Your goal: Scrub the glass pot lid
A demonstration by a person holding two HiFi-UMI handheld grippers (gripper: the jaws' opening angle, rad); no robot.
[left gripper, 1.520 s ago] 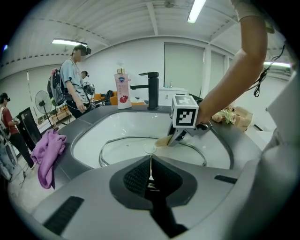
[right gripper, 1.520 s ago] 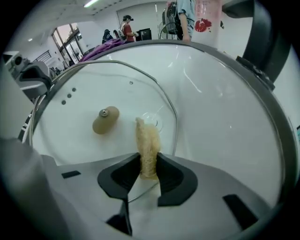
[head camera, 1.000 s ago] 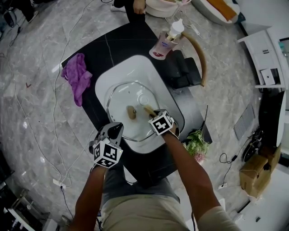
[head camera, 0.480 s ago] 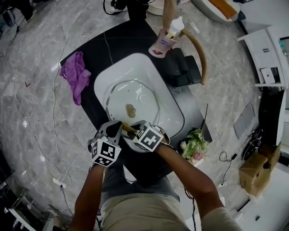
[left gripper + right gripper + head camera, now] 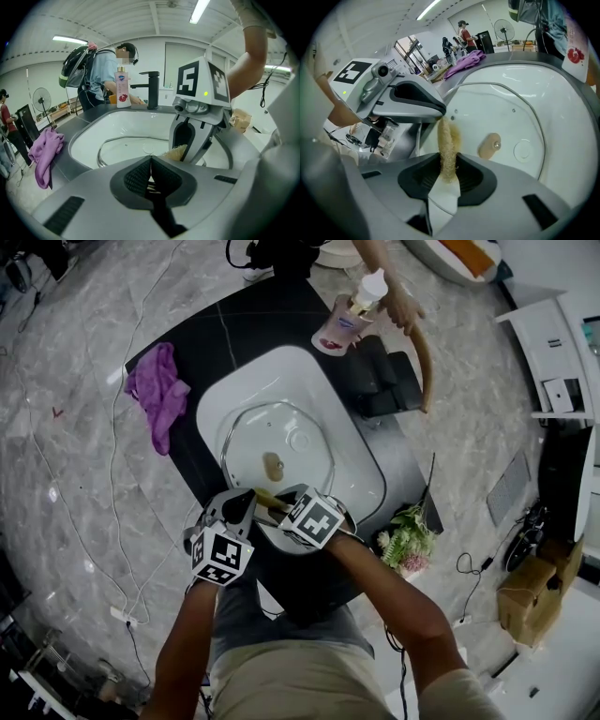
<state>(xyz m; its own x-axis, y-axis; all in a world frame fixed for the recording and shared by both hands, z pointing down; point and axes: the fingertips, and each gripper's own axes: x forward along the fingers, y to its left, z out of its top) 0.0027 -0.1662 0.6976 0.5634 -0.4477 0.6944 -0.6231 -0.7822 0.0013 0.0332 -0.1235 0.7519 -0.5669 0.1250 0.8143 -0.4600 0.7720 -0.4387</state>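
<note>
The glass pot lid (image 5: 302, 439) lies flat in the white sink (image 5: 349, 454), its tan knob (image 5: 273, 465) up. My right gripper (image 5: 281, 509) is shut on a tan scrub pad (image 5: 266, 500) at the lid's near rim, pad tip pointing left. My left gripper (image 5: 245, 500) sits just left of it, shut with nothing between its jaws. In the right gripper view the pad (image 5: 447, 143) sticks up from the jaws, with the knob (image 5: 490, 145) to its right and the left gripper (image 5: 415, 105) close behind. The left gripper view shows the right gripper (image 5: 186, 143) and pad (image 5: 175, 152) over the lid (image 5: 124, 145).
A purple cloth (image 5: 159, 390) lies on the black counter left of the sink. A pink soap bottle (image 5: 345, 322) stands at the far rim with another person's hand (image 5: 401, 306) by it. The black tap (image 5: 380, 381) is at the right, a small plant (image 5: 405, 542) at the near right.
My right gripper has drawn the scrub pad back from beside the knob to the lid's near rim, next to the left gripper. The other person's arm has reached toward the bottle.
</note>
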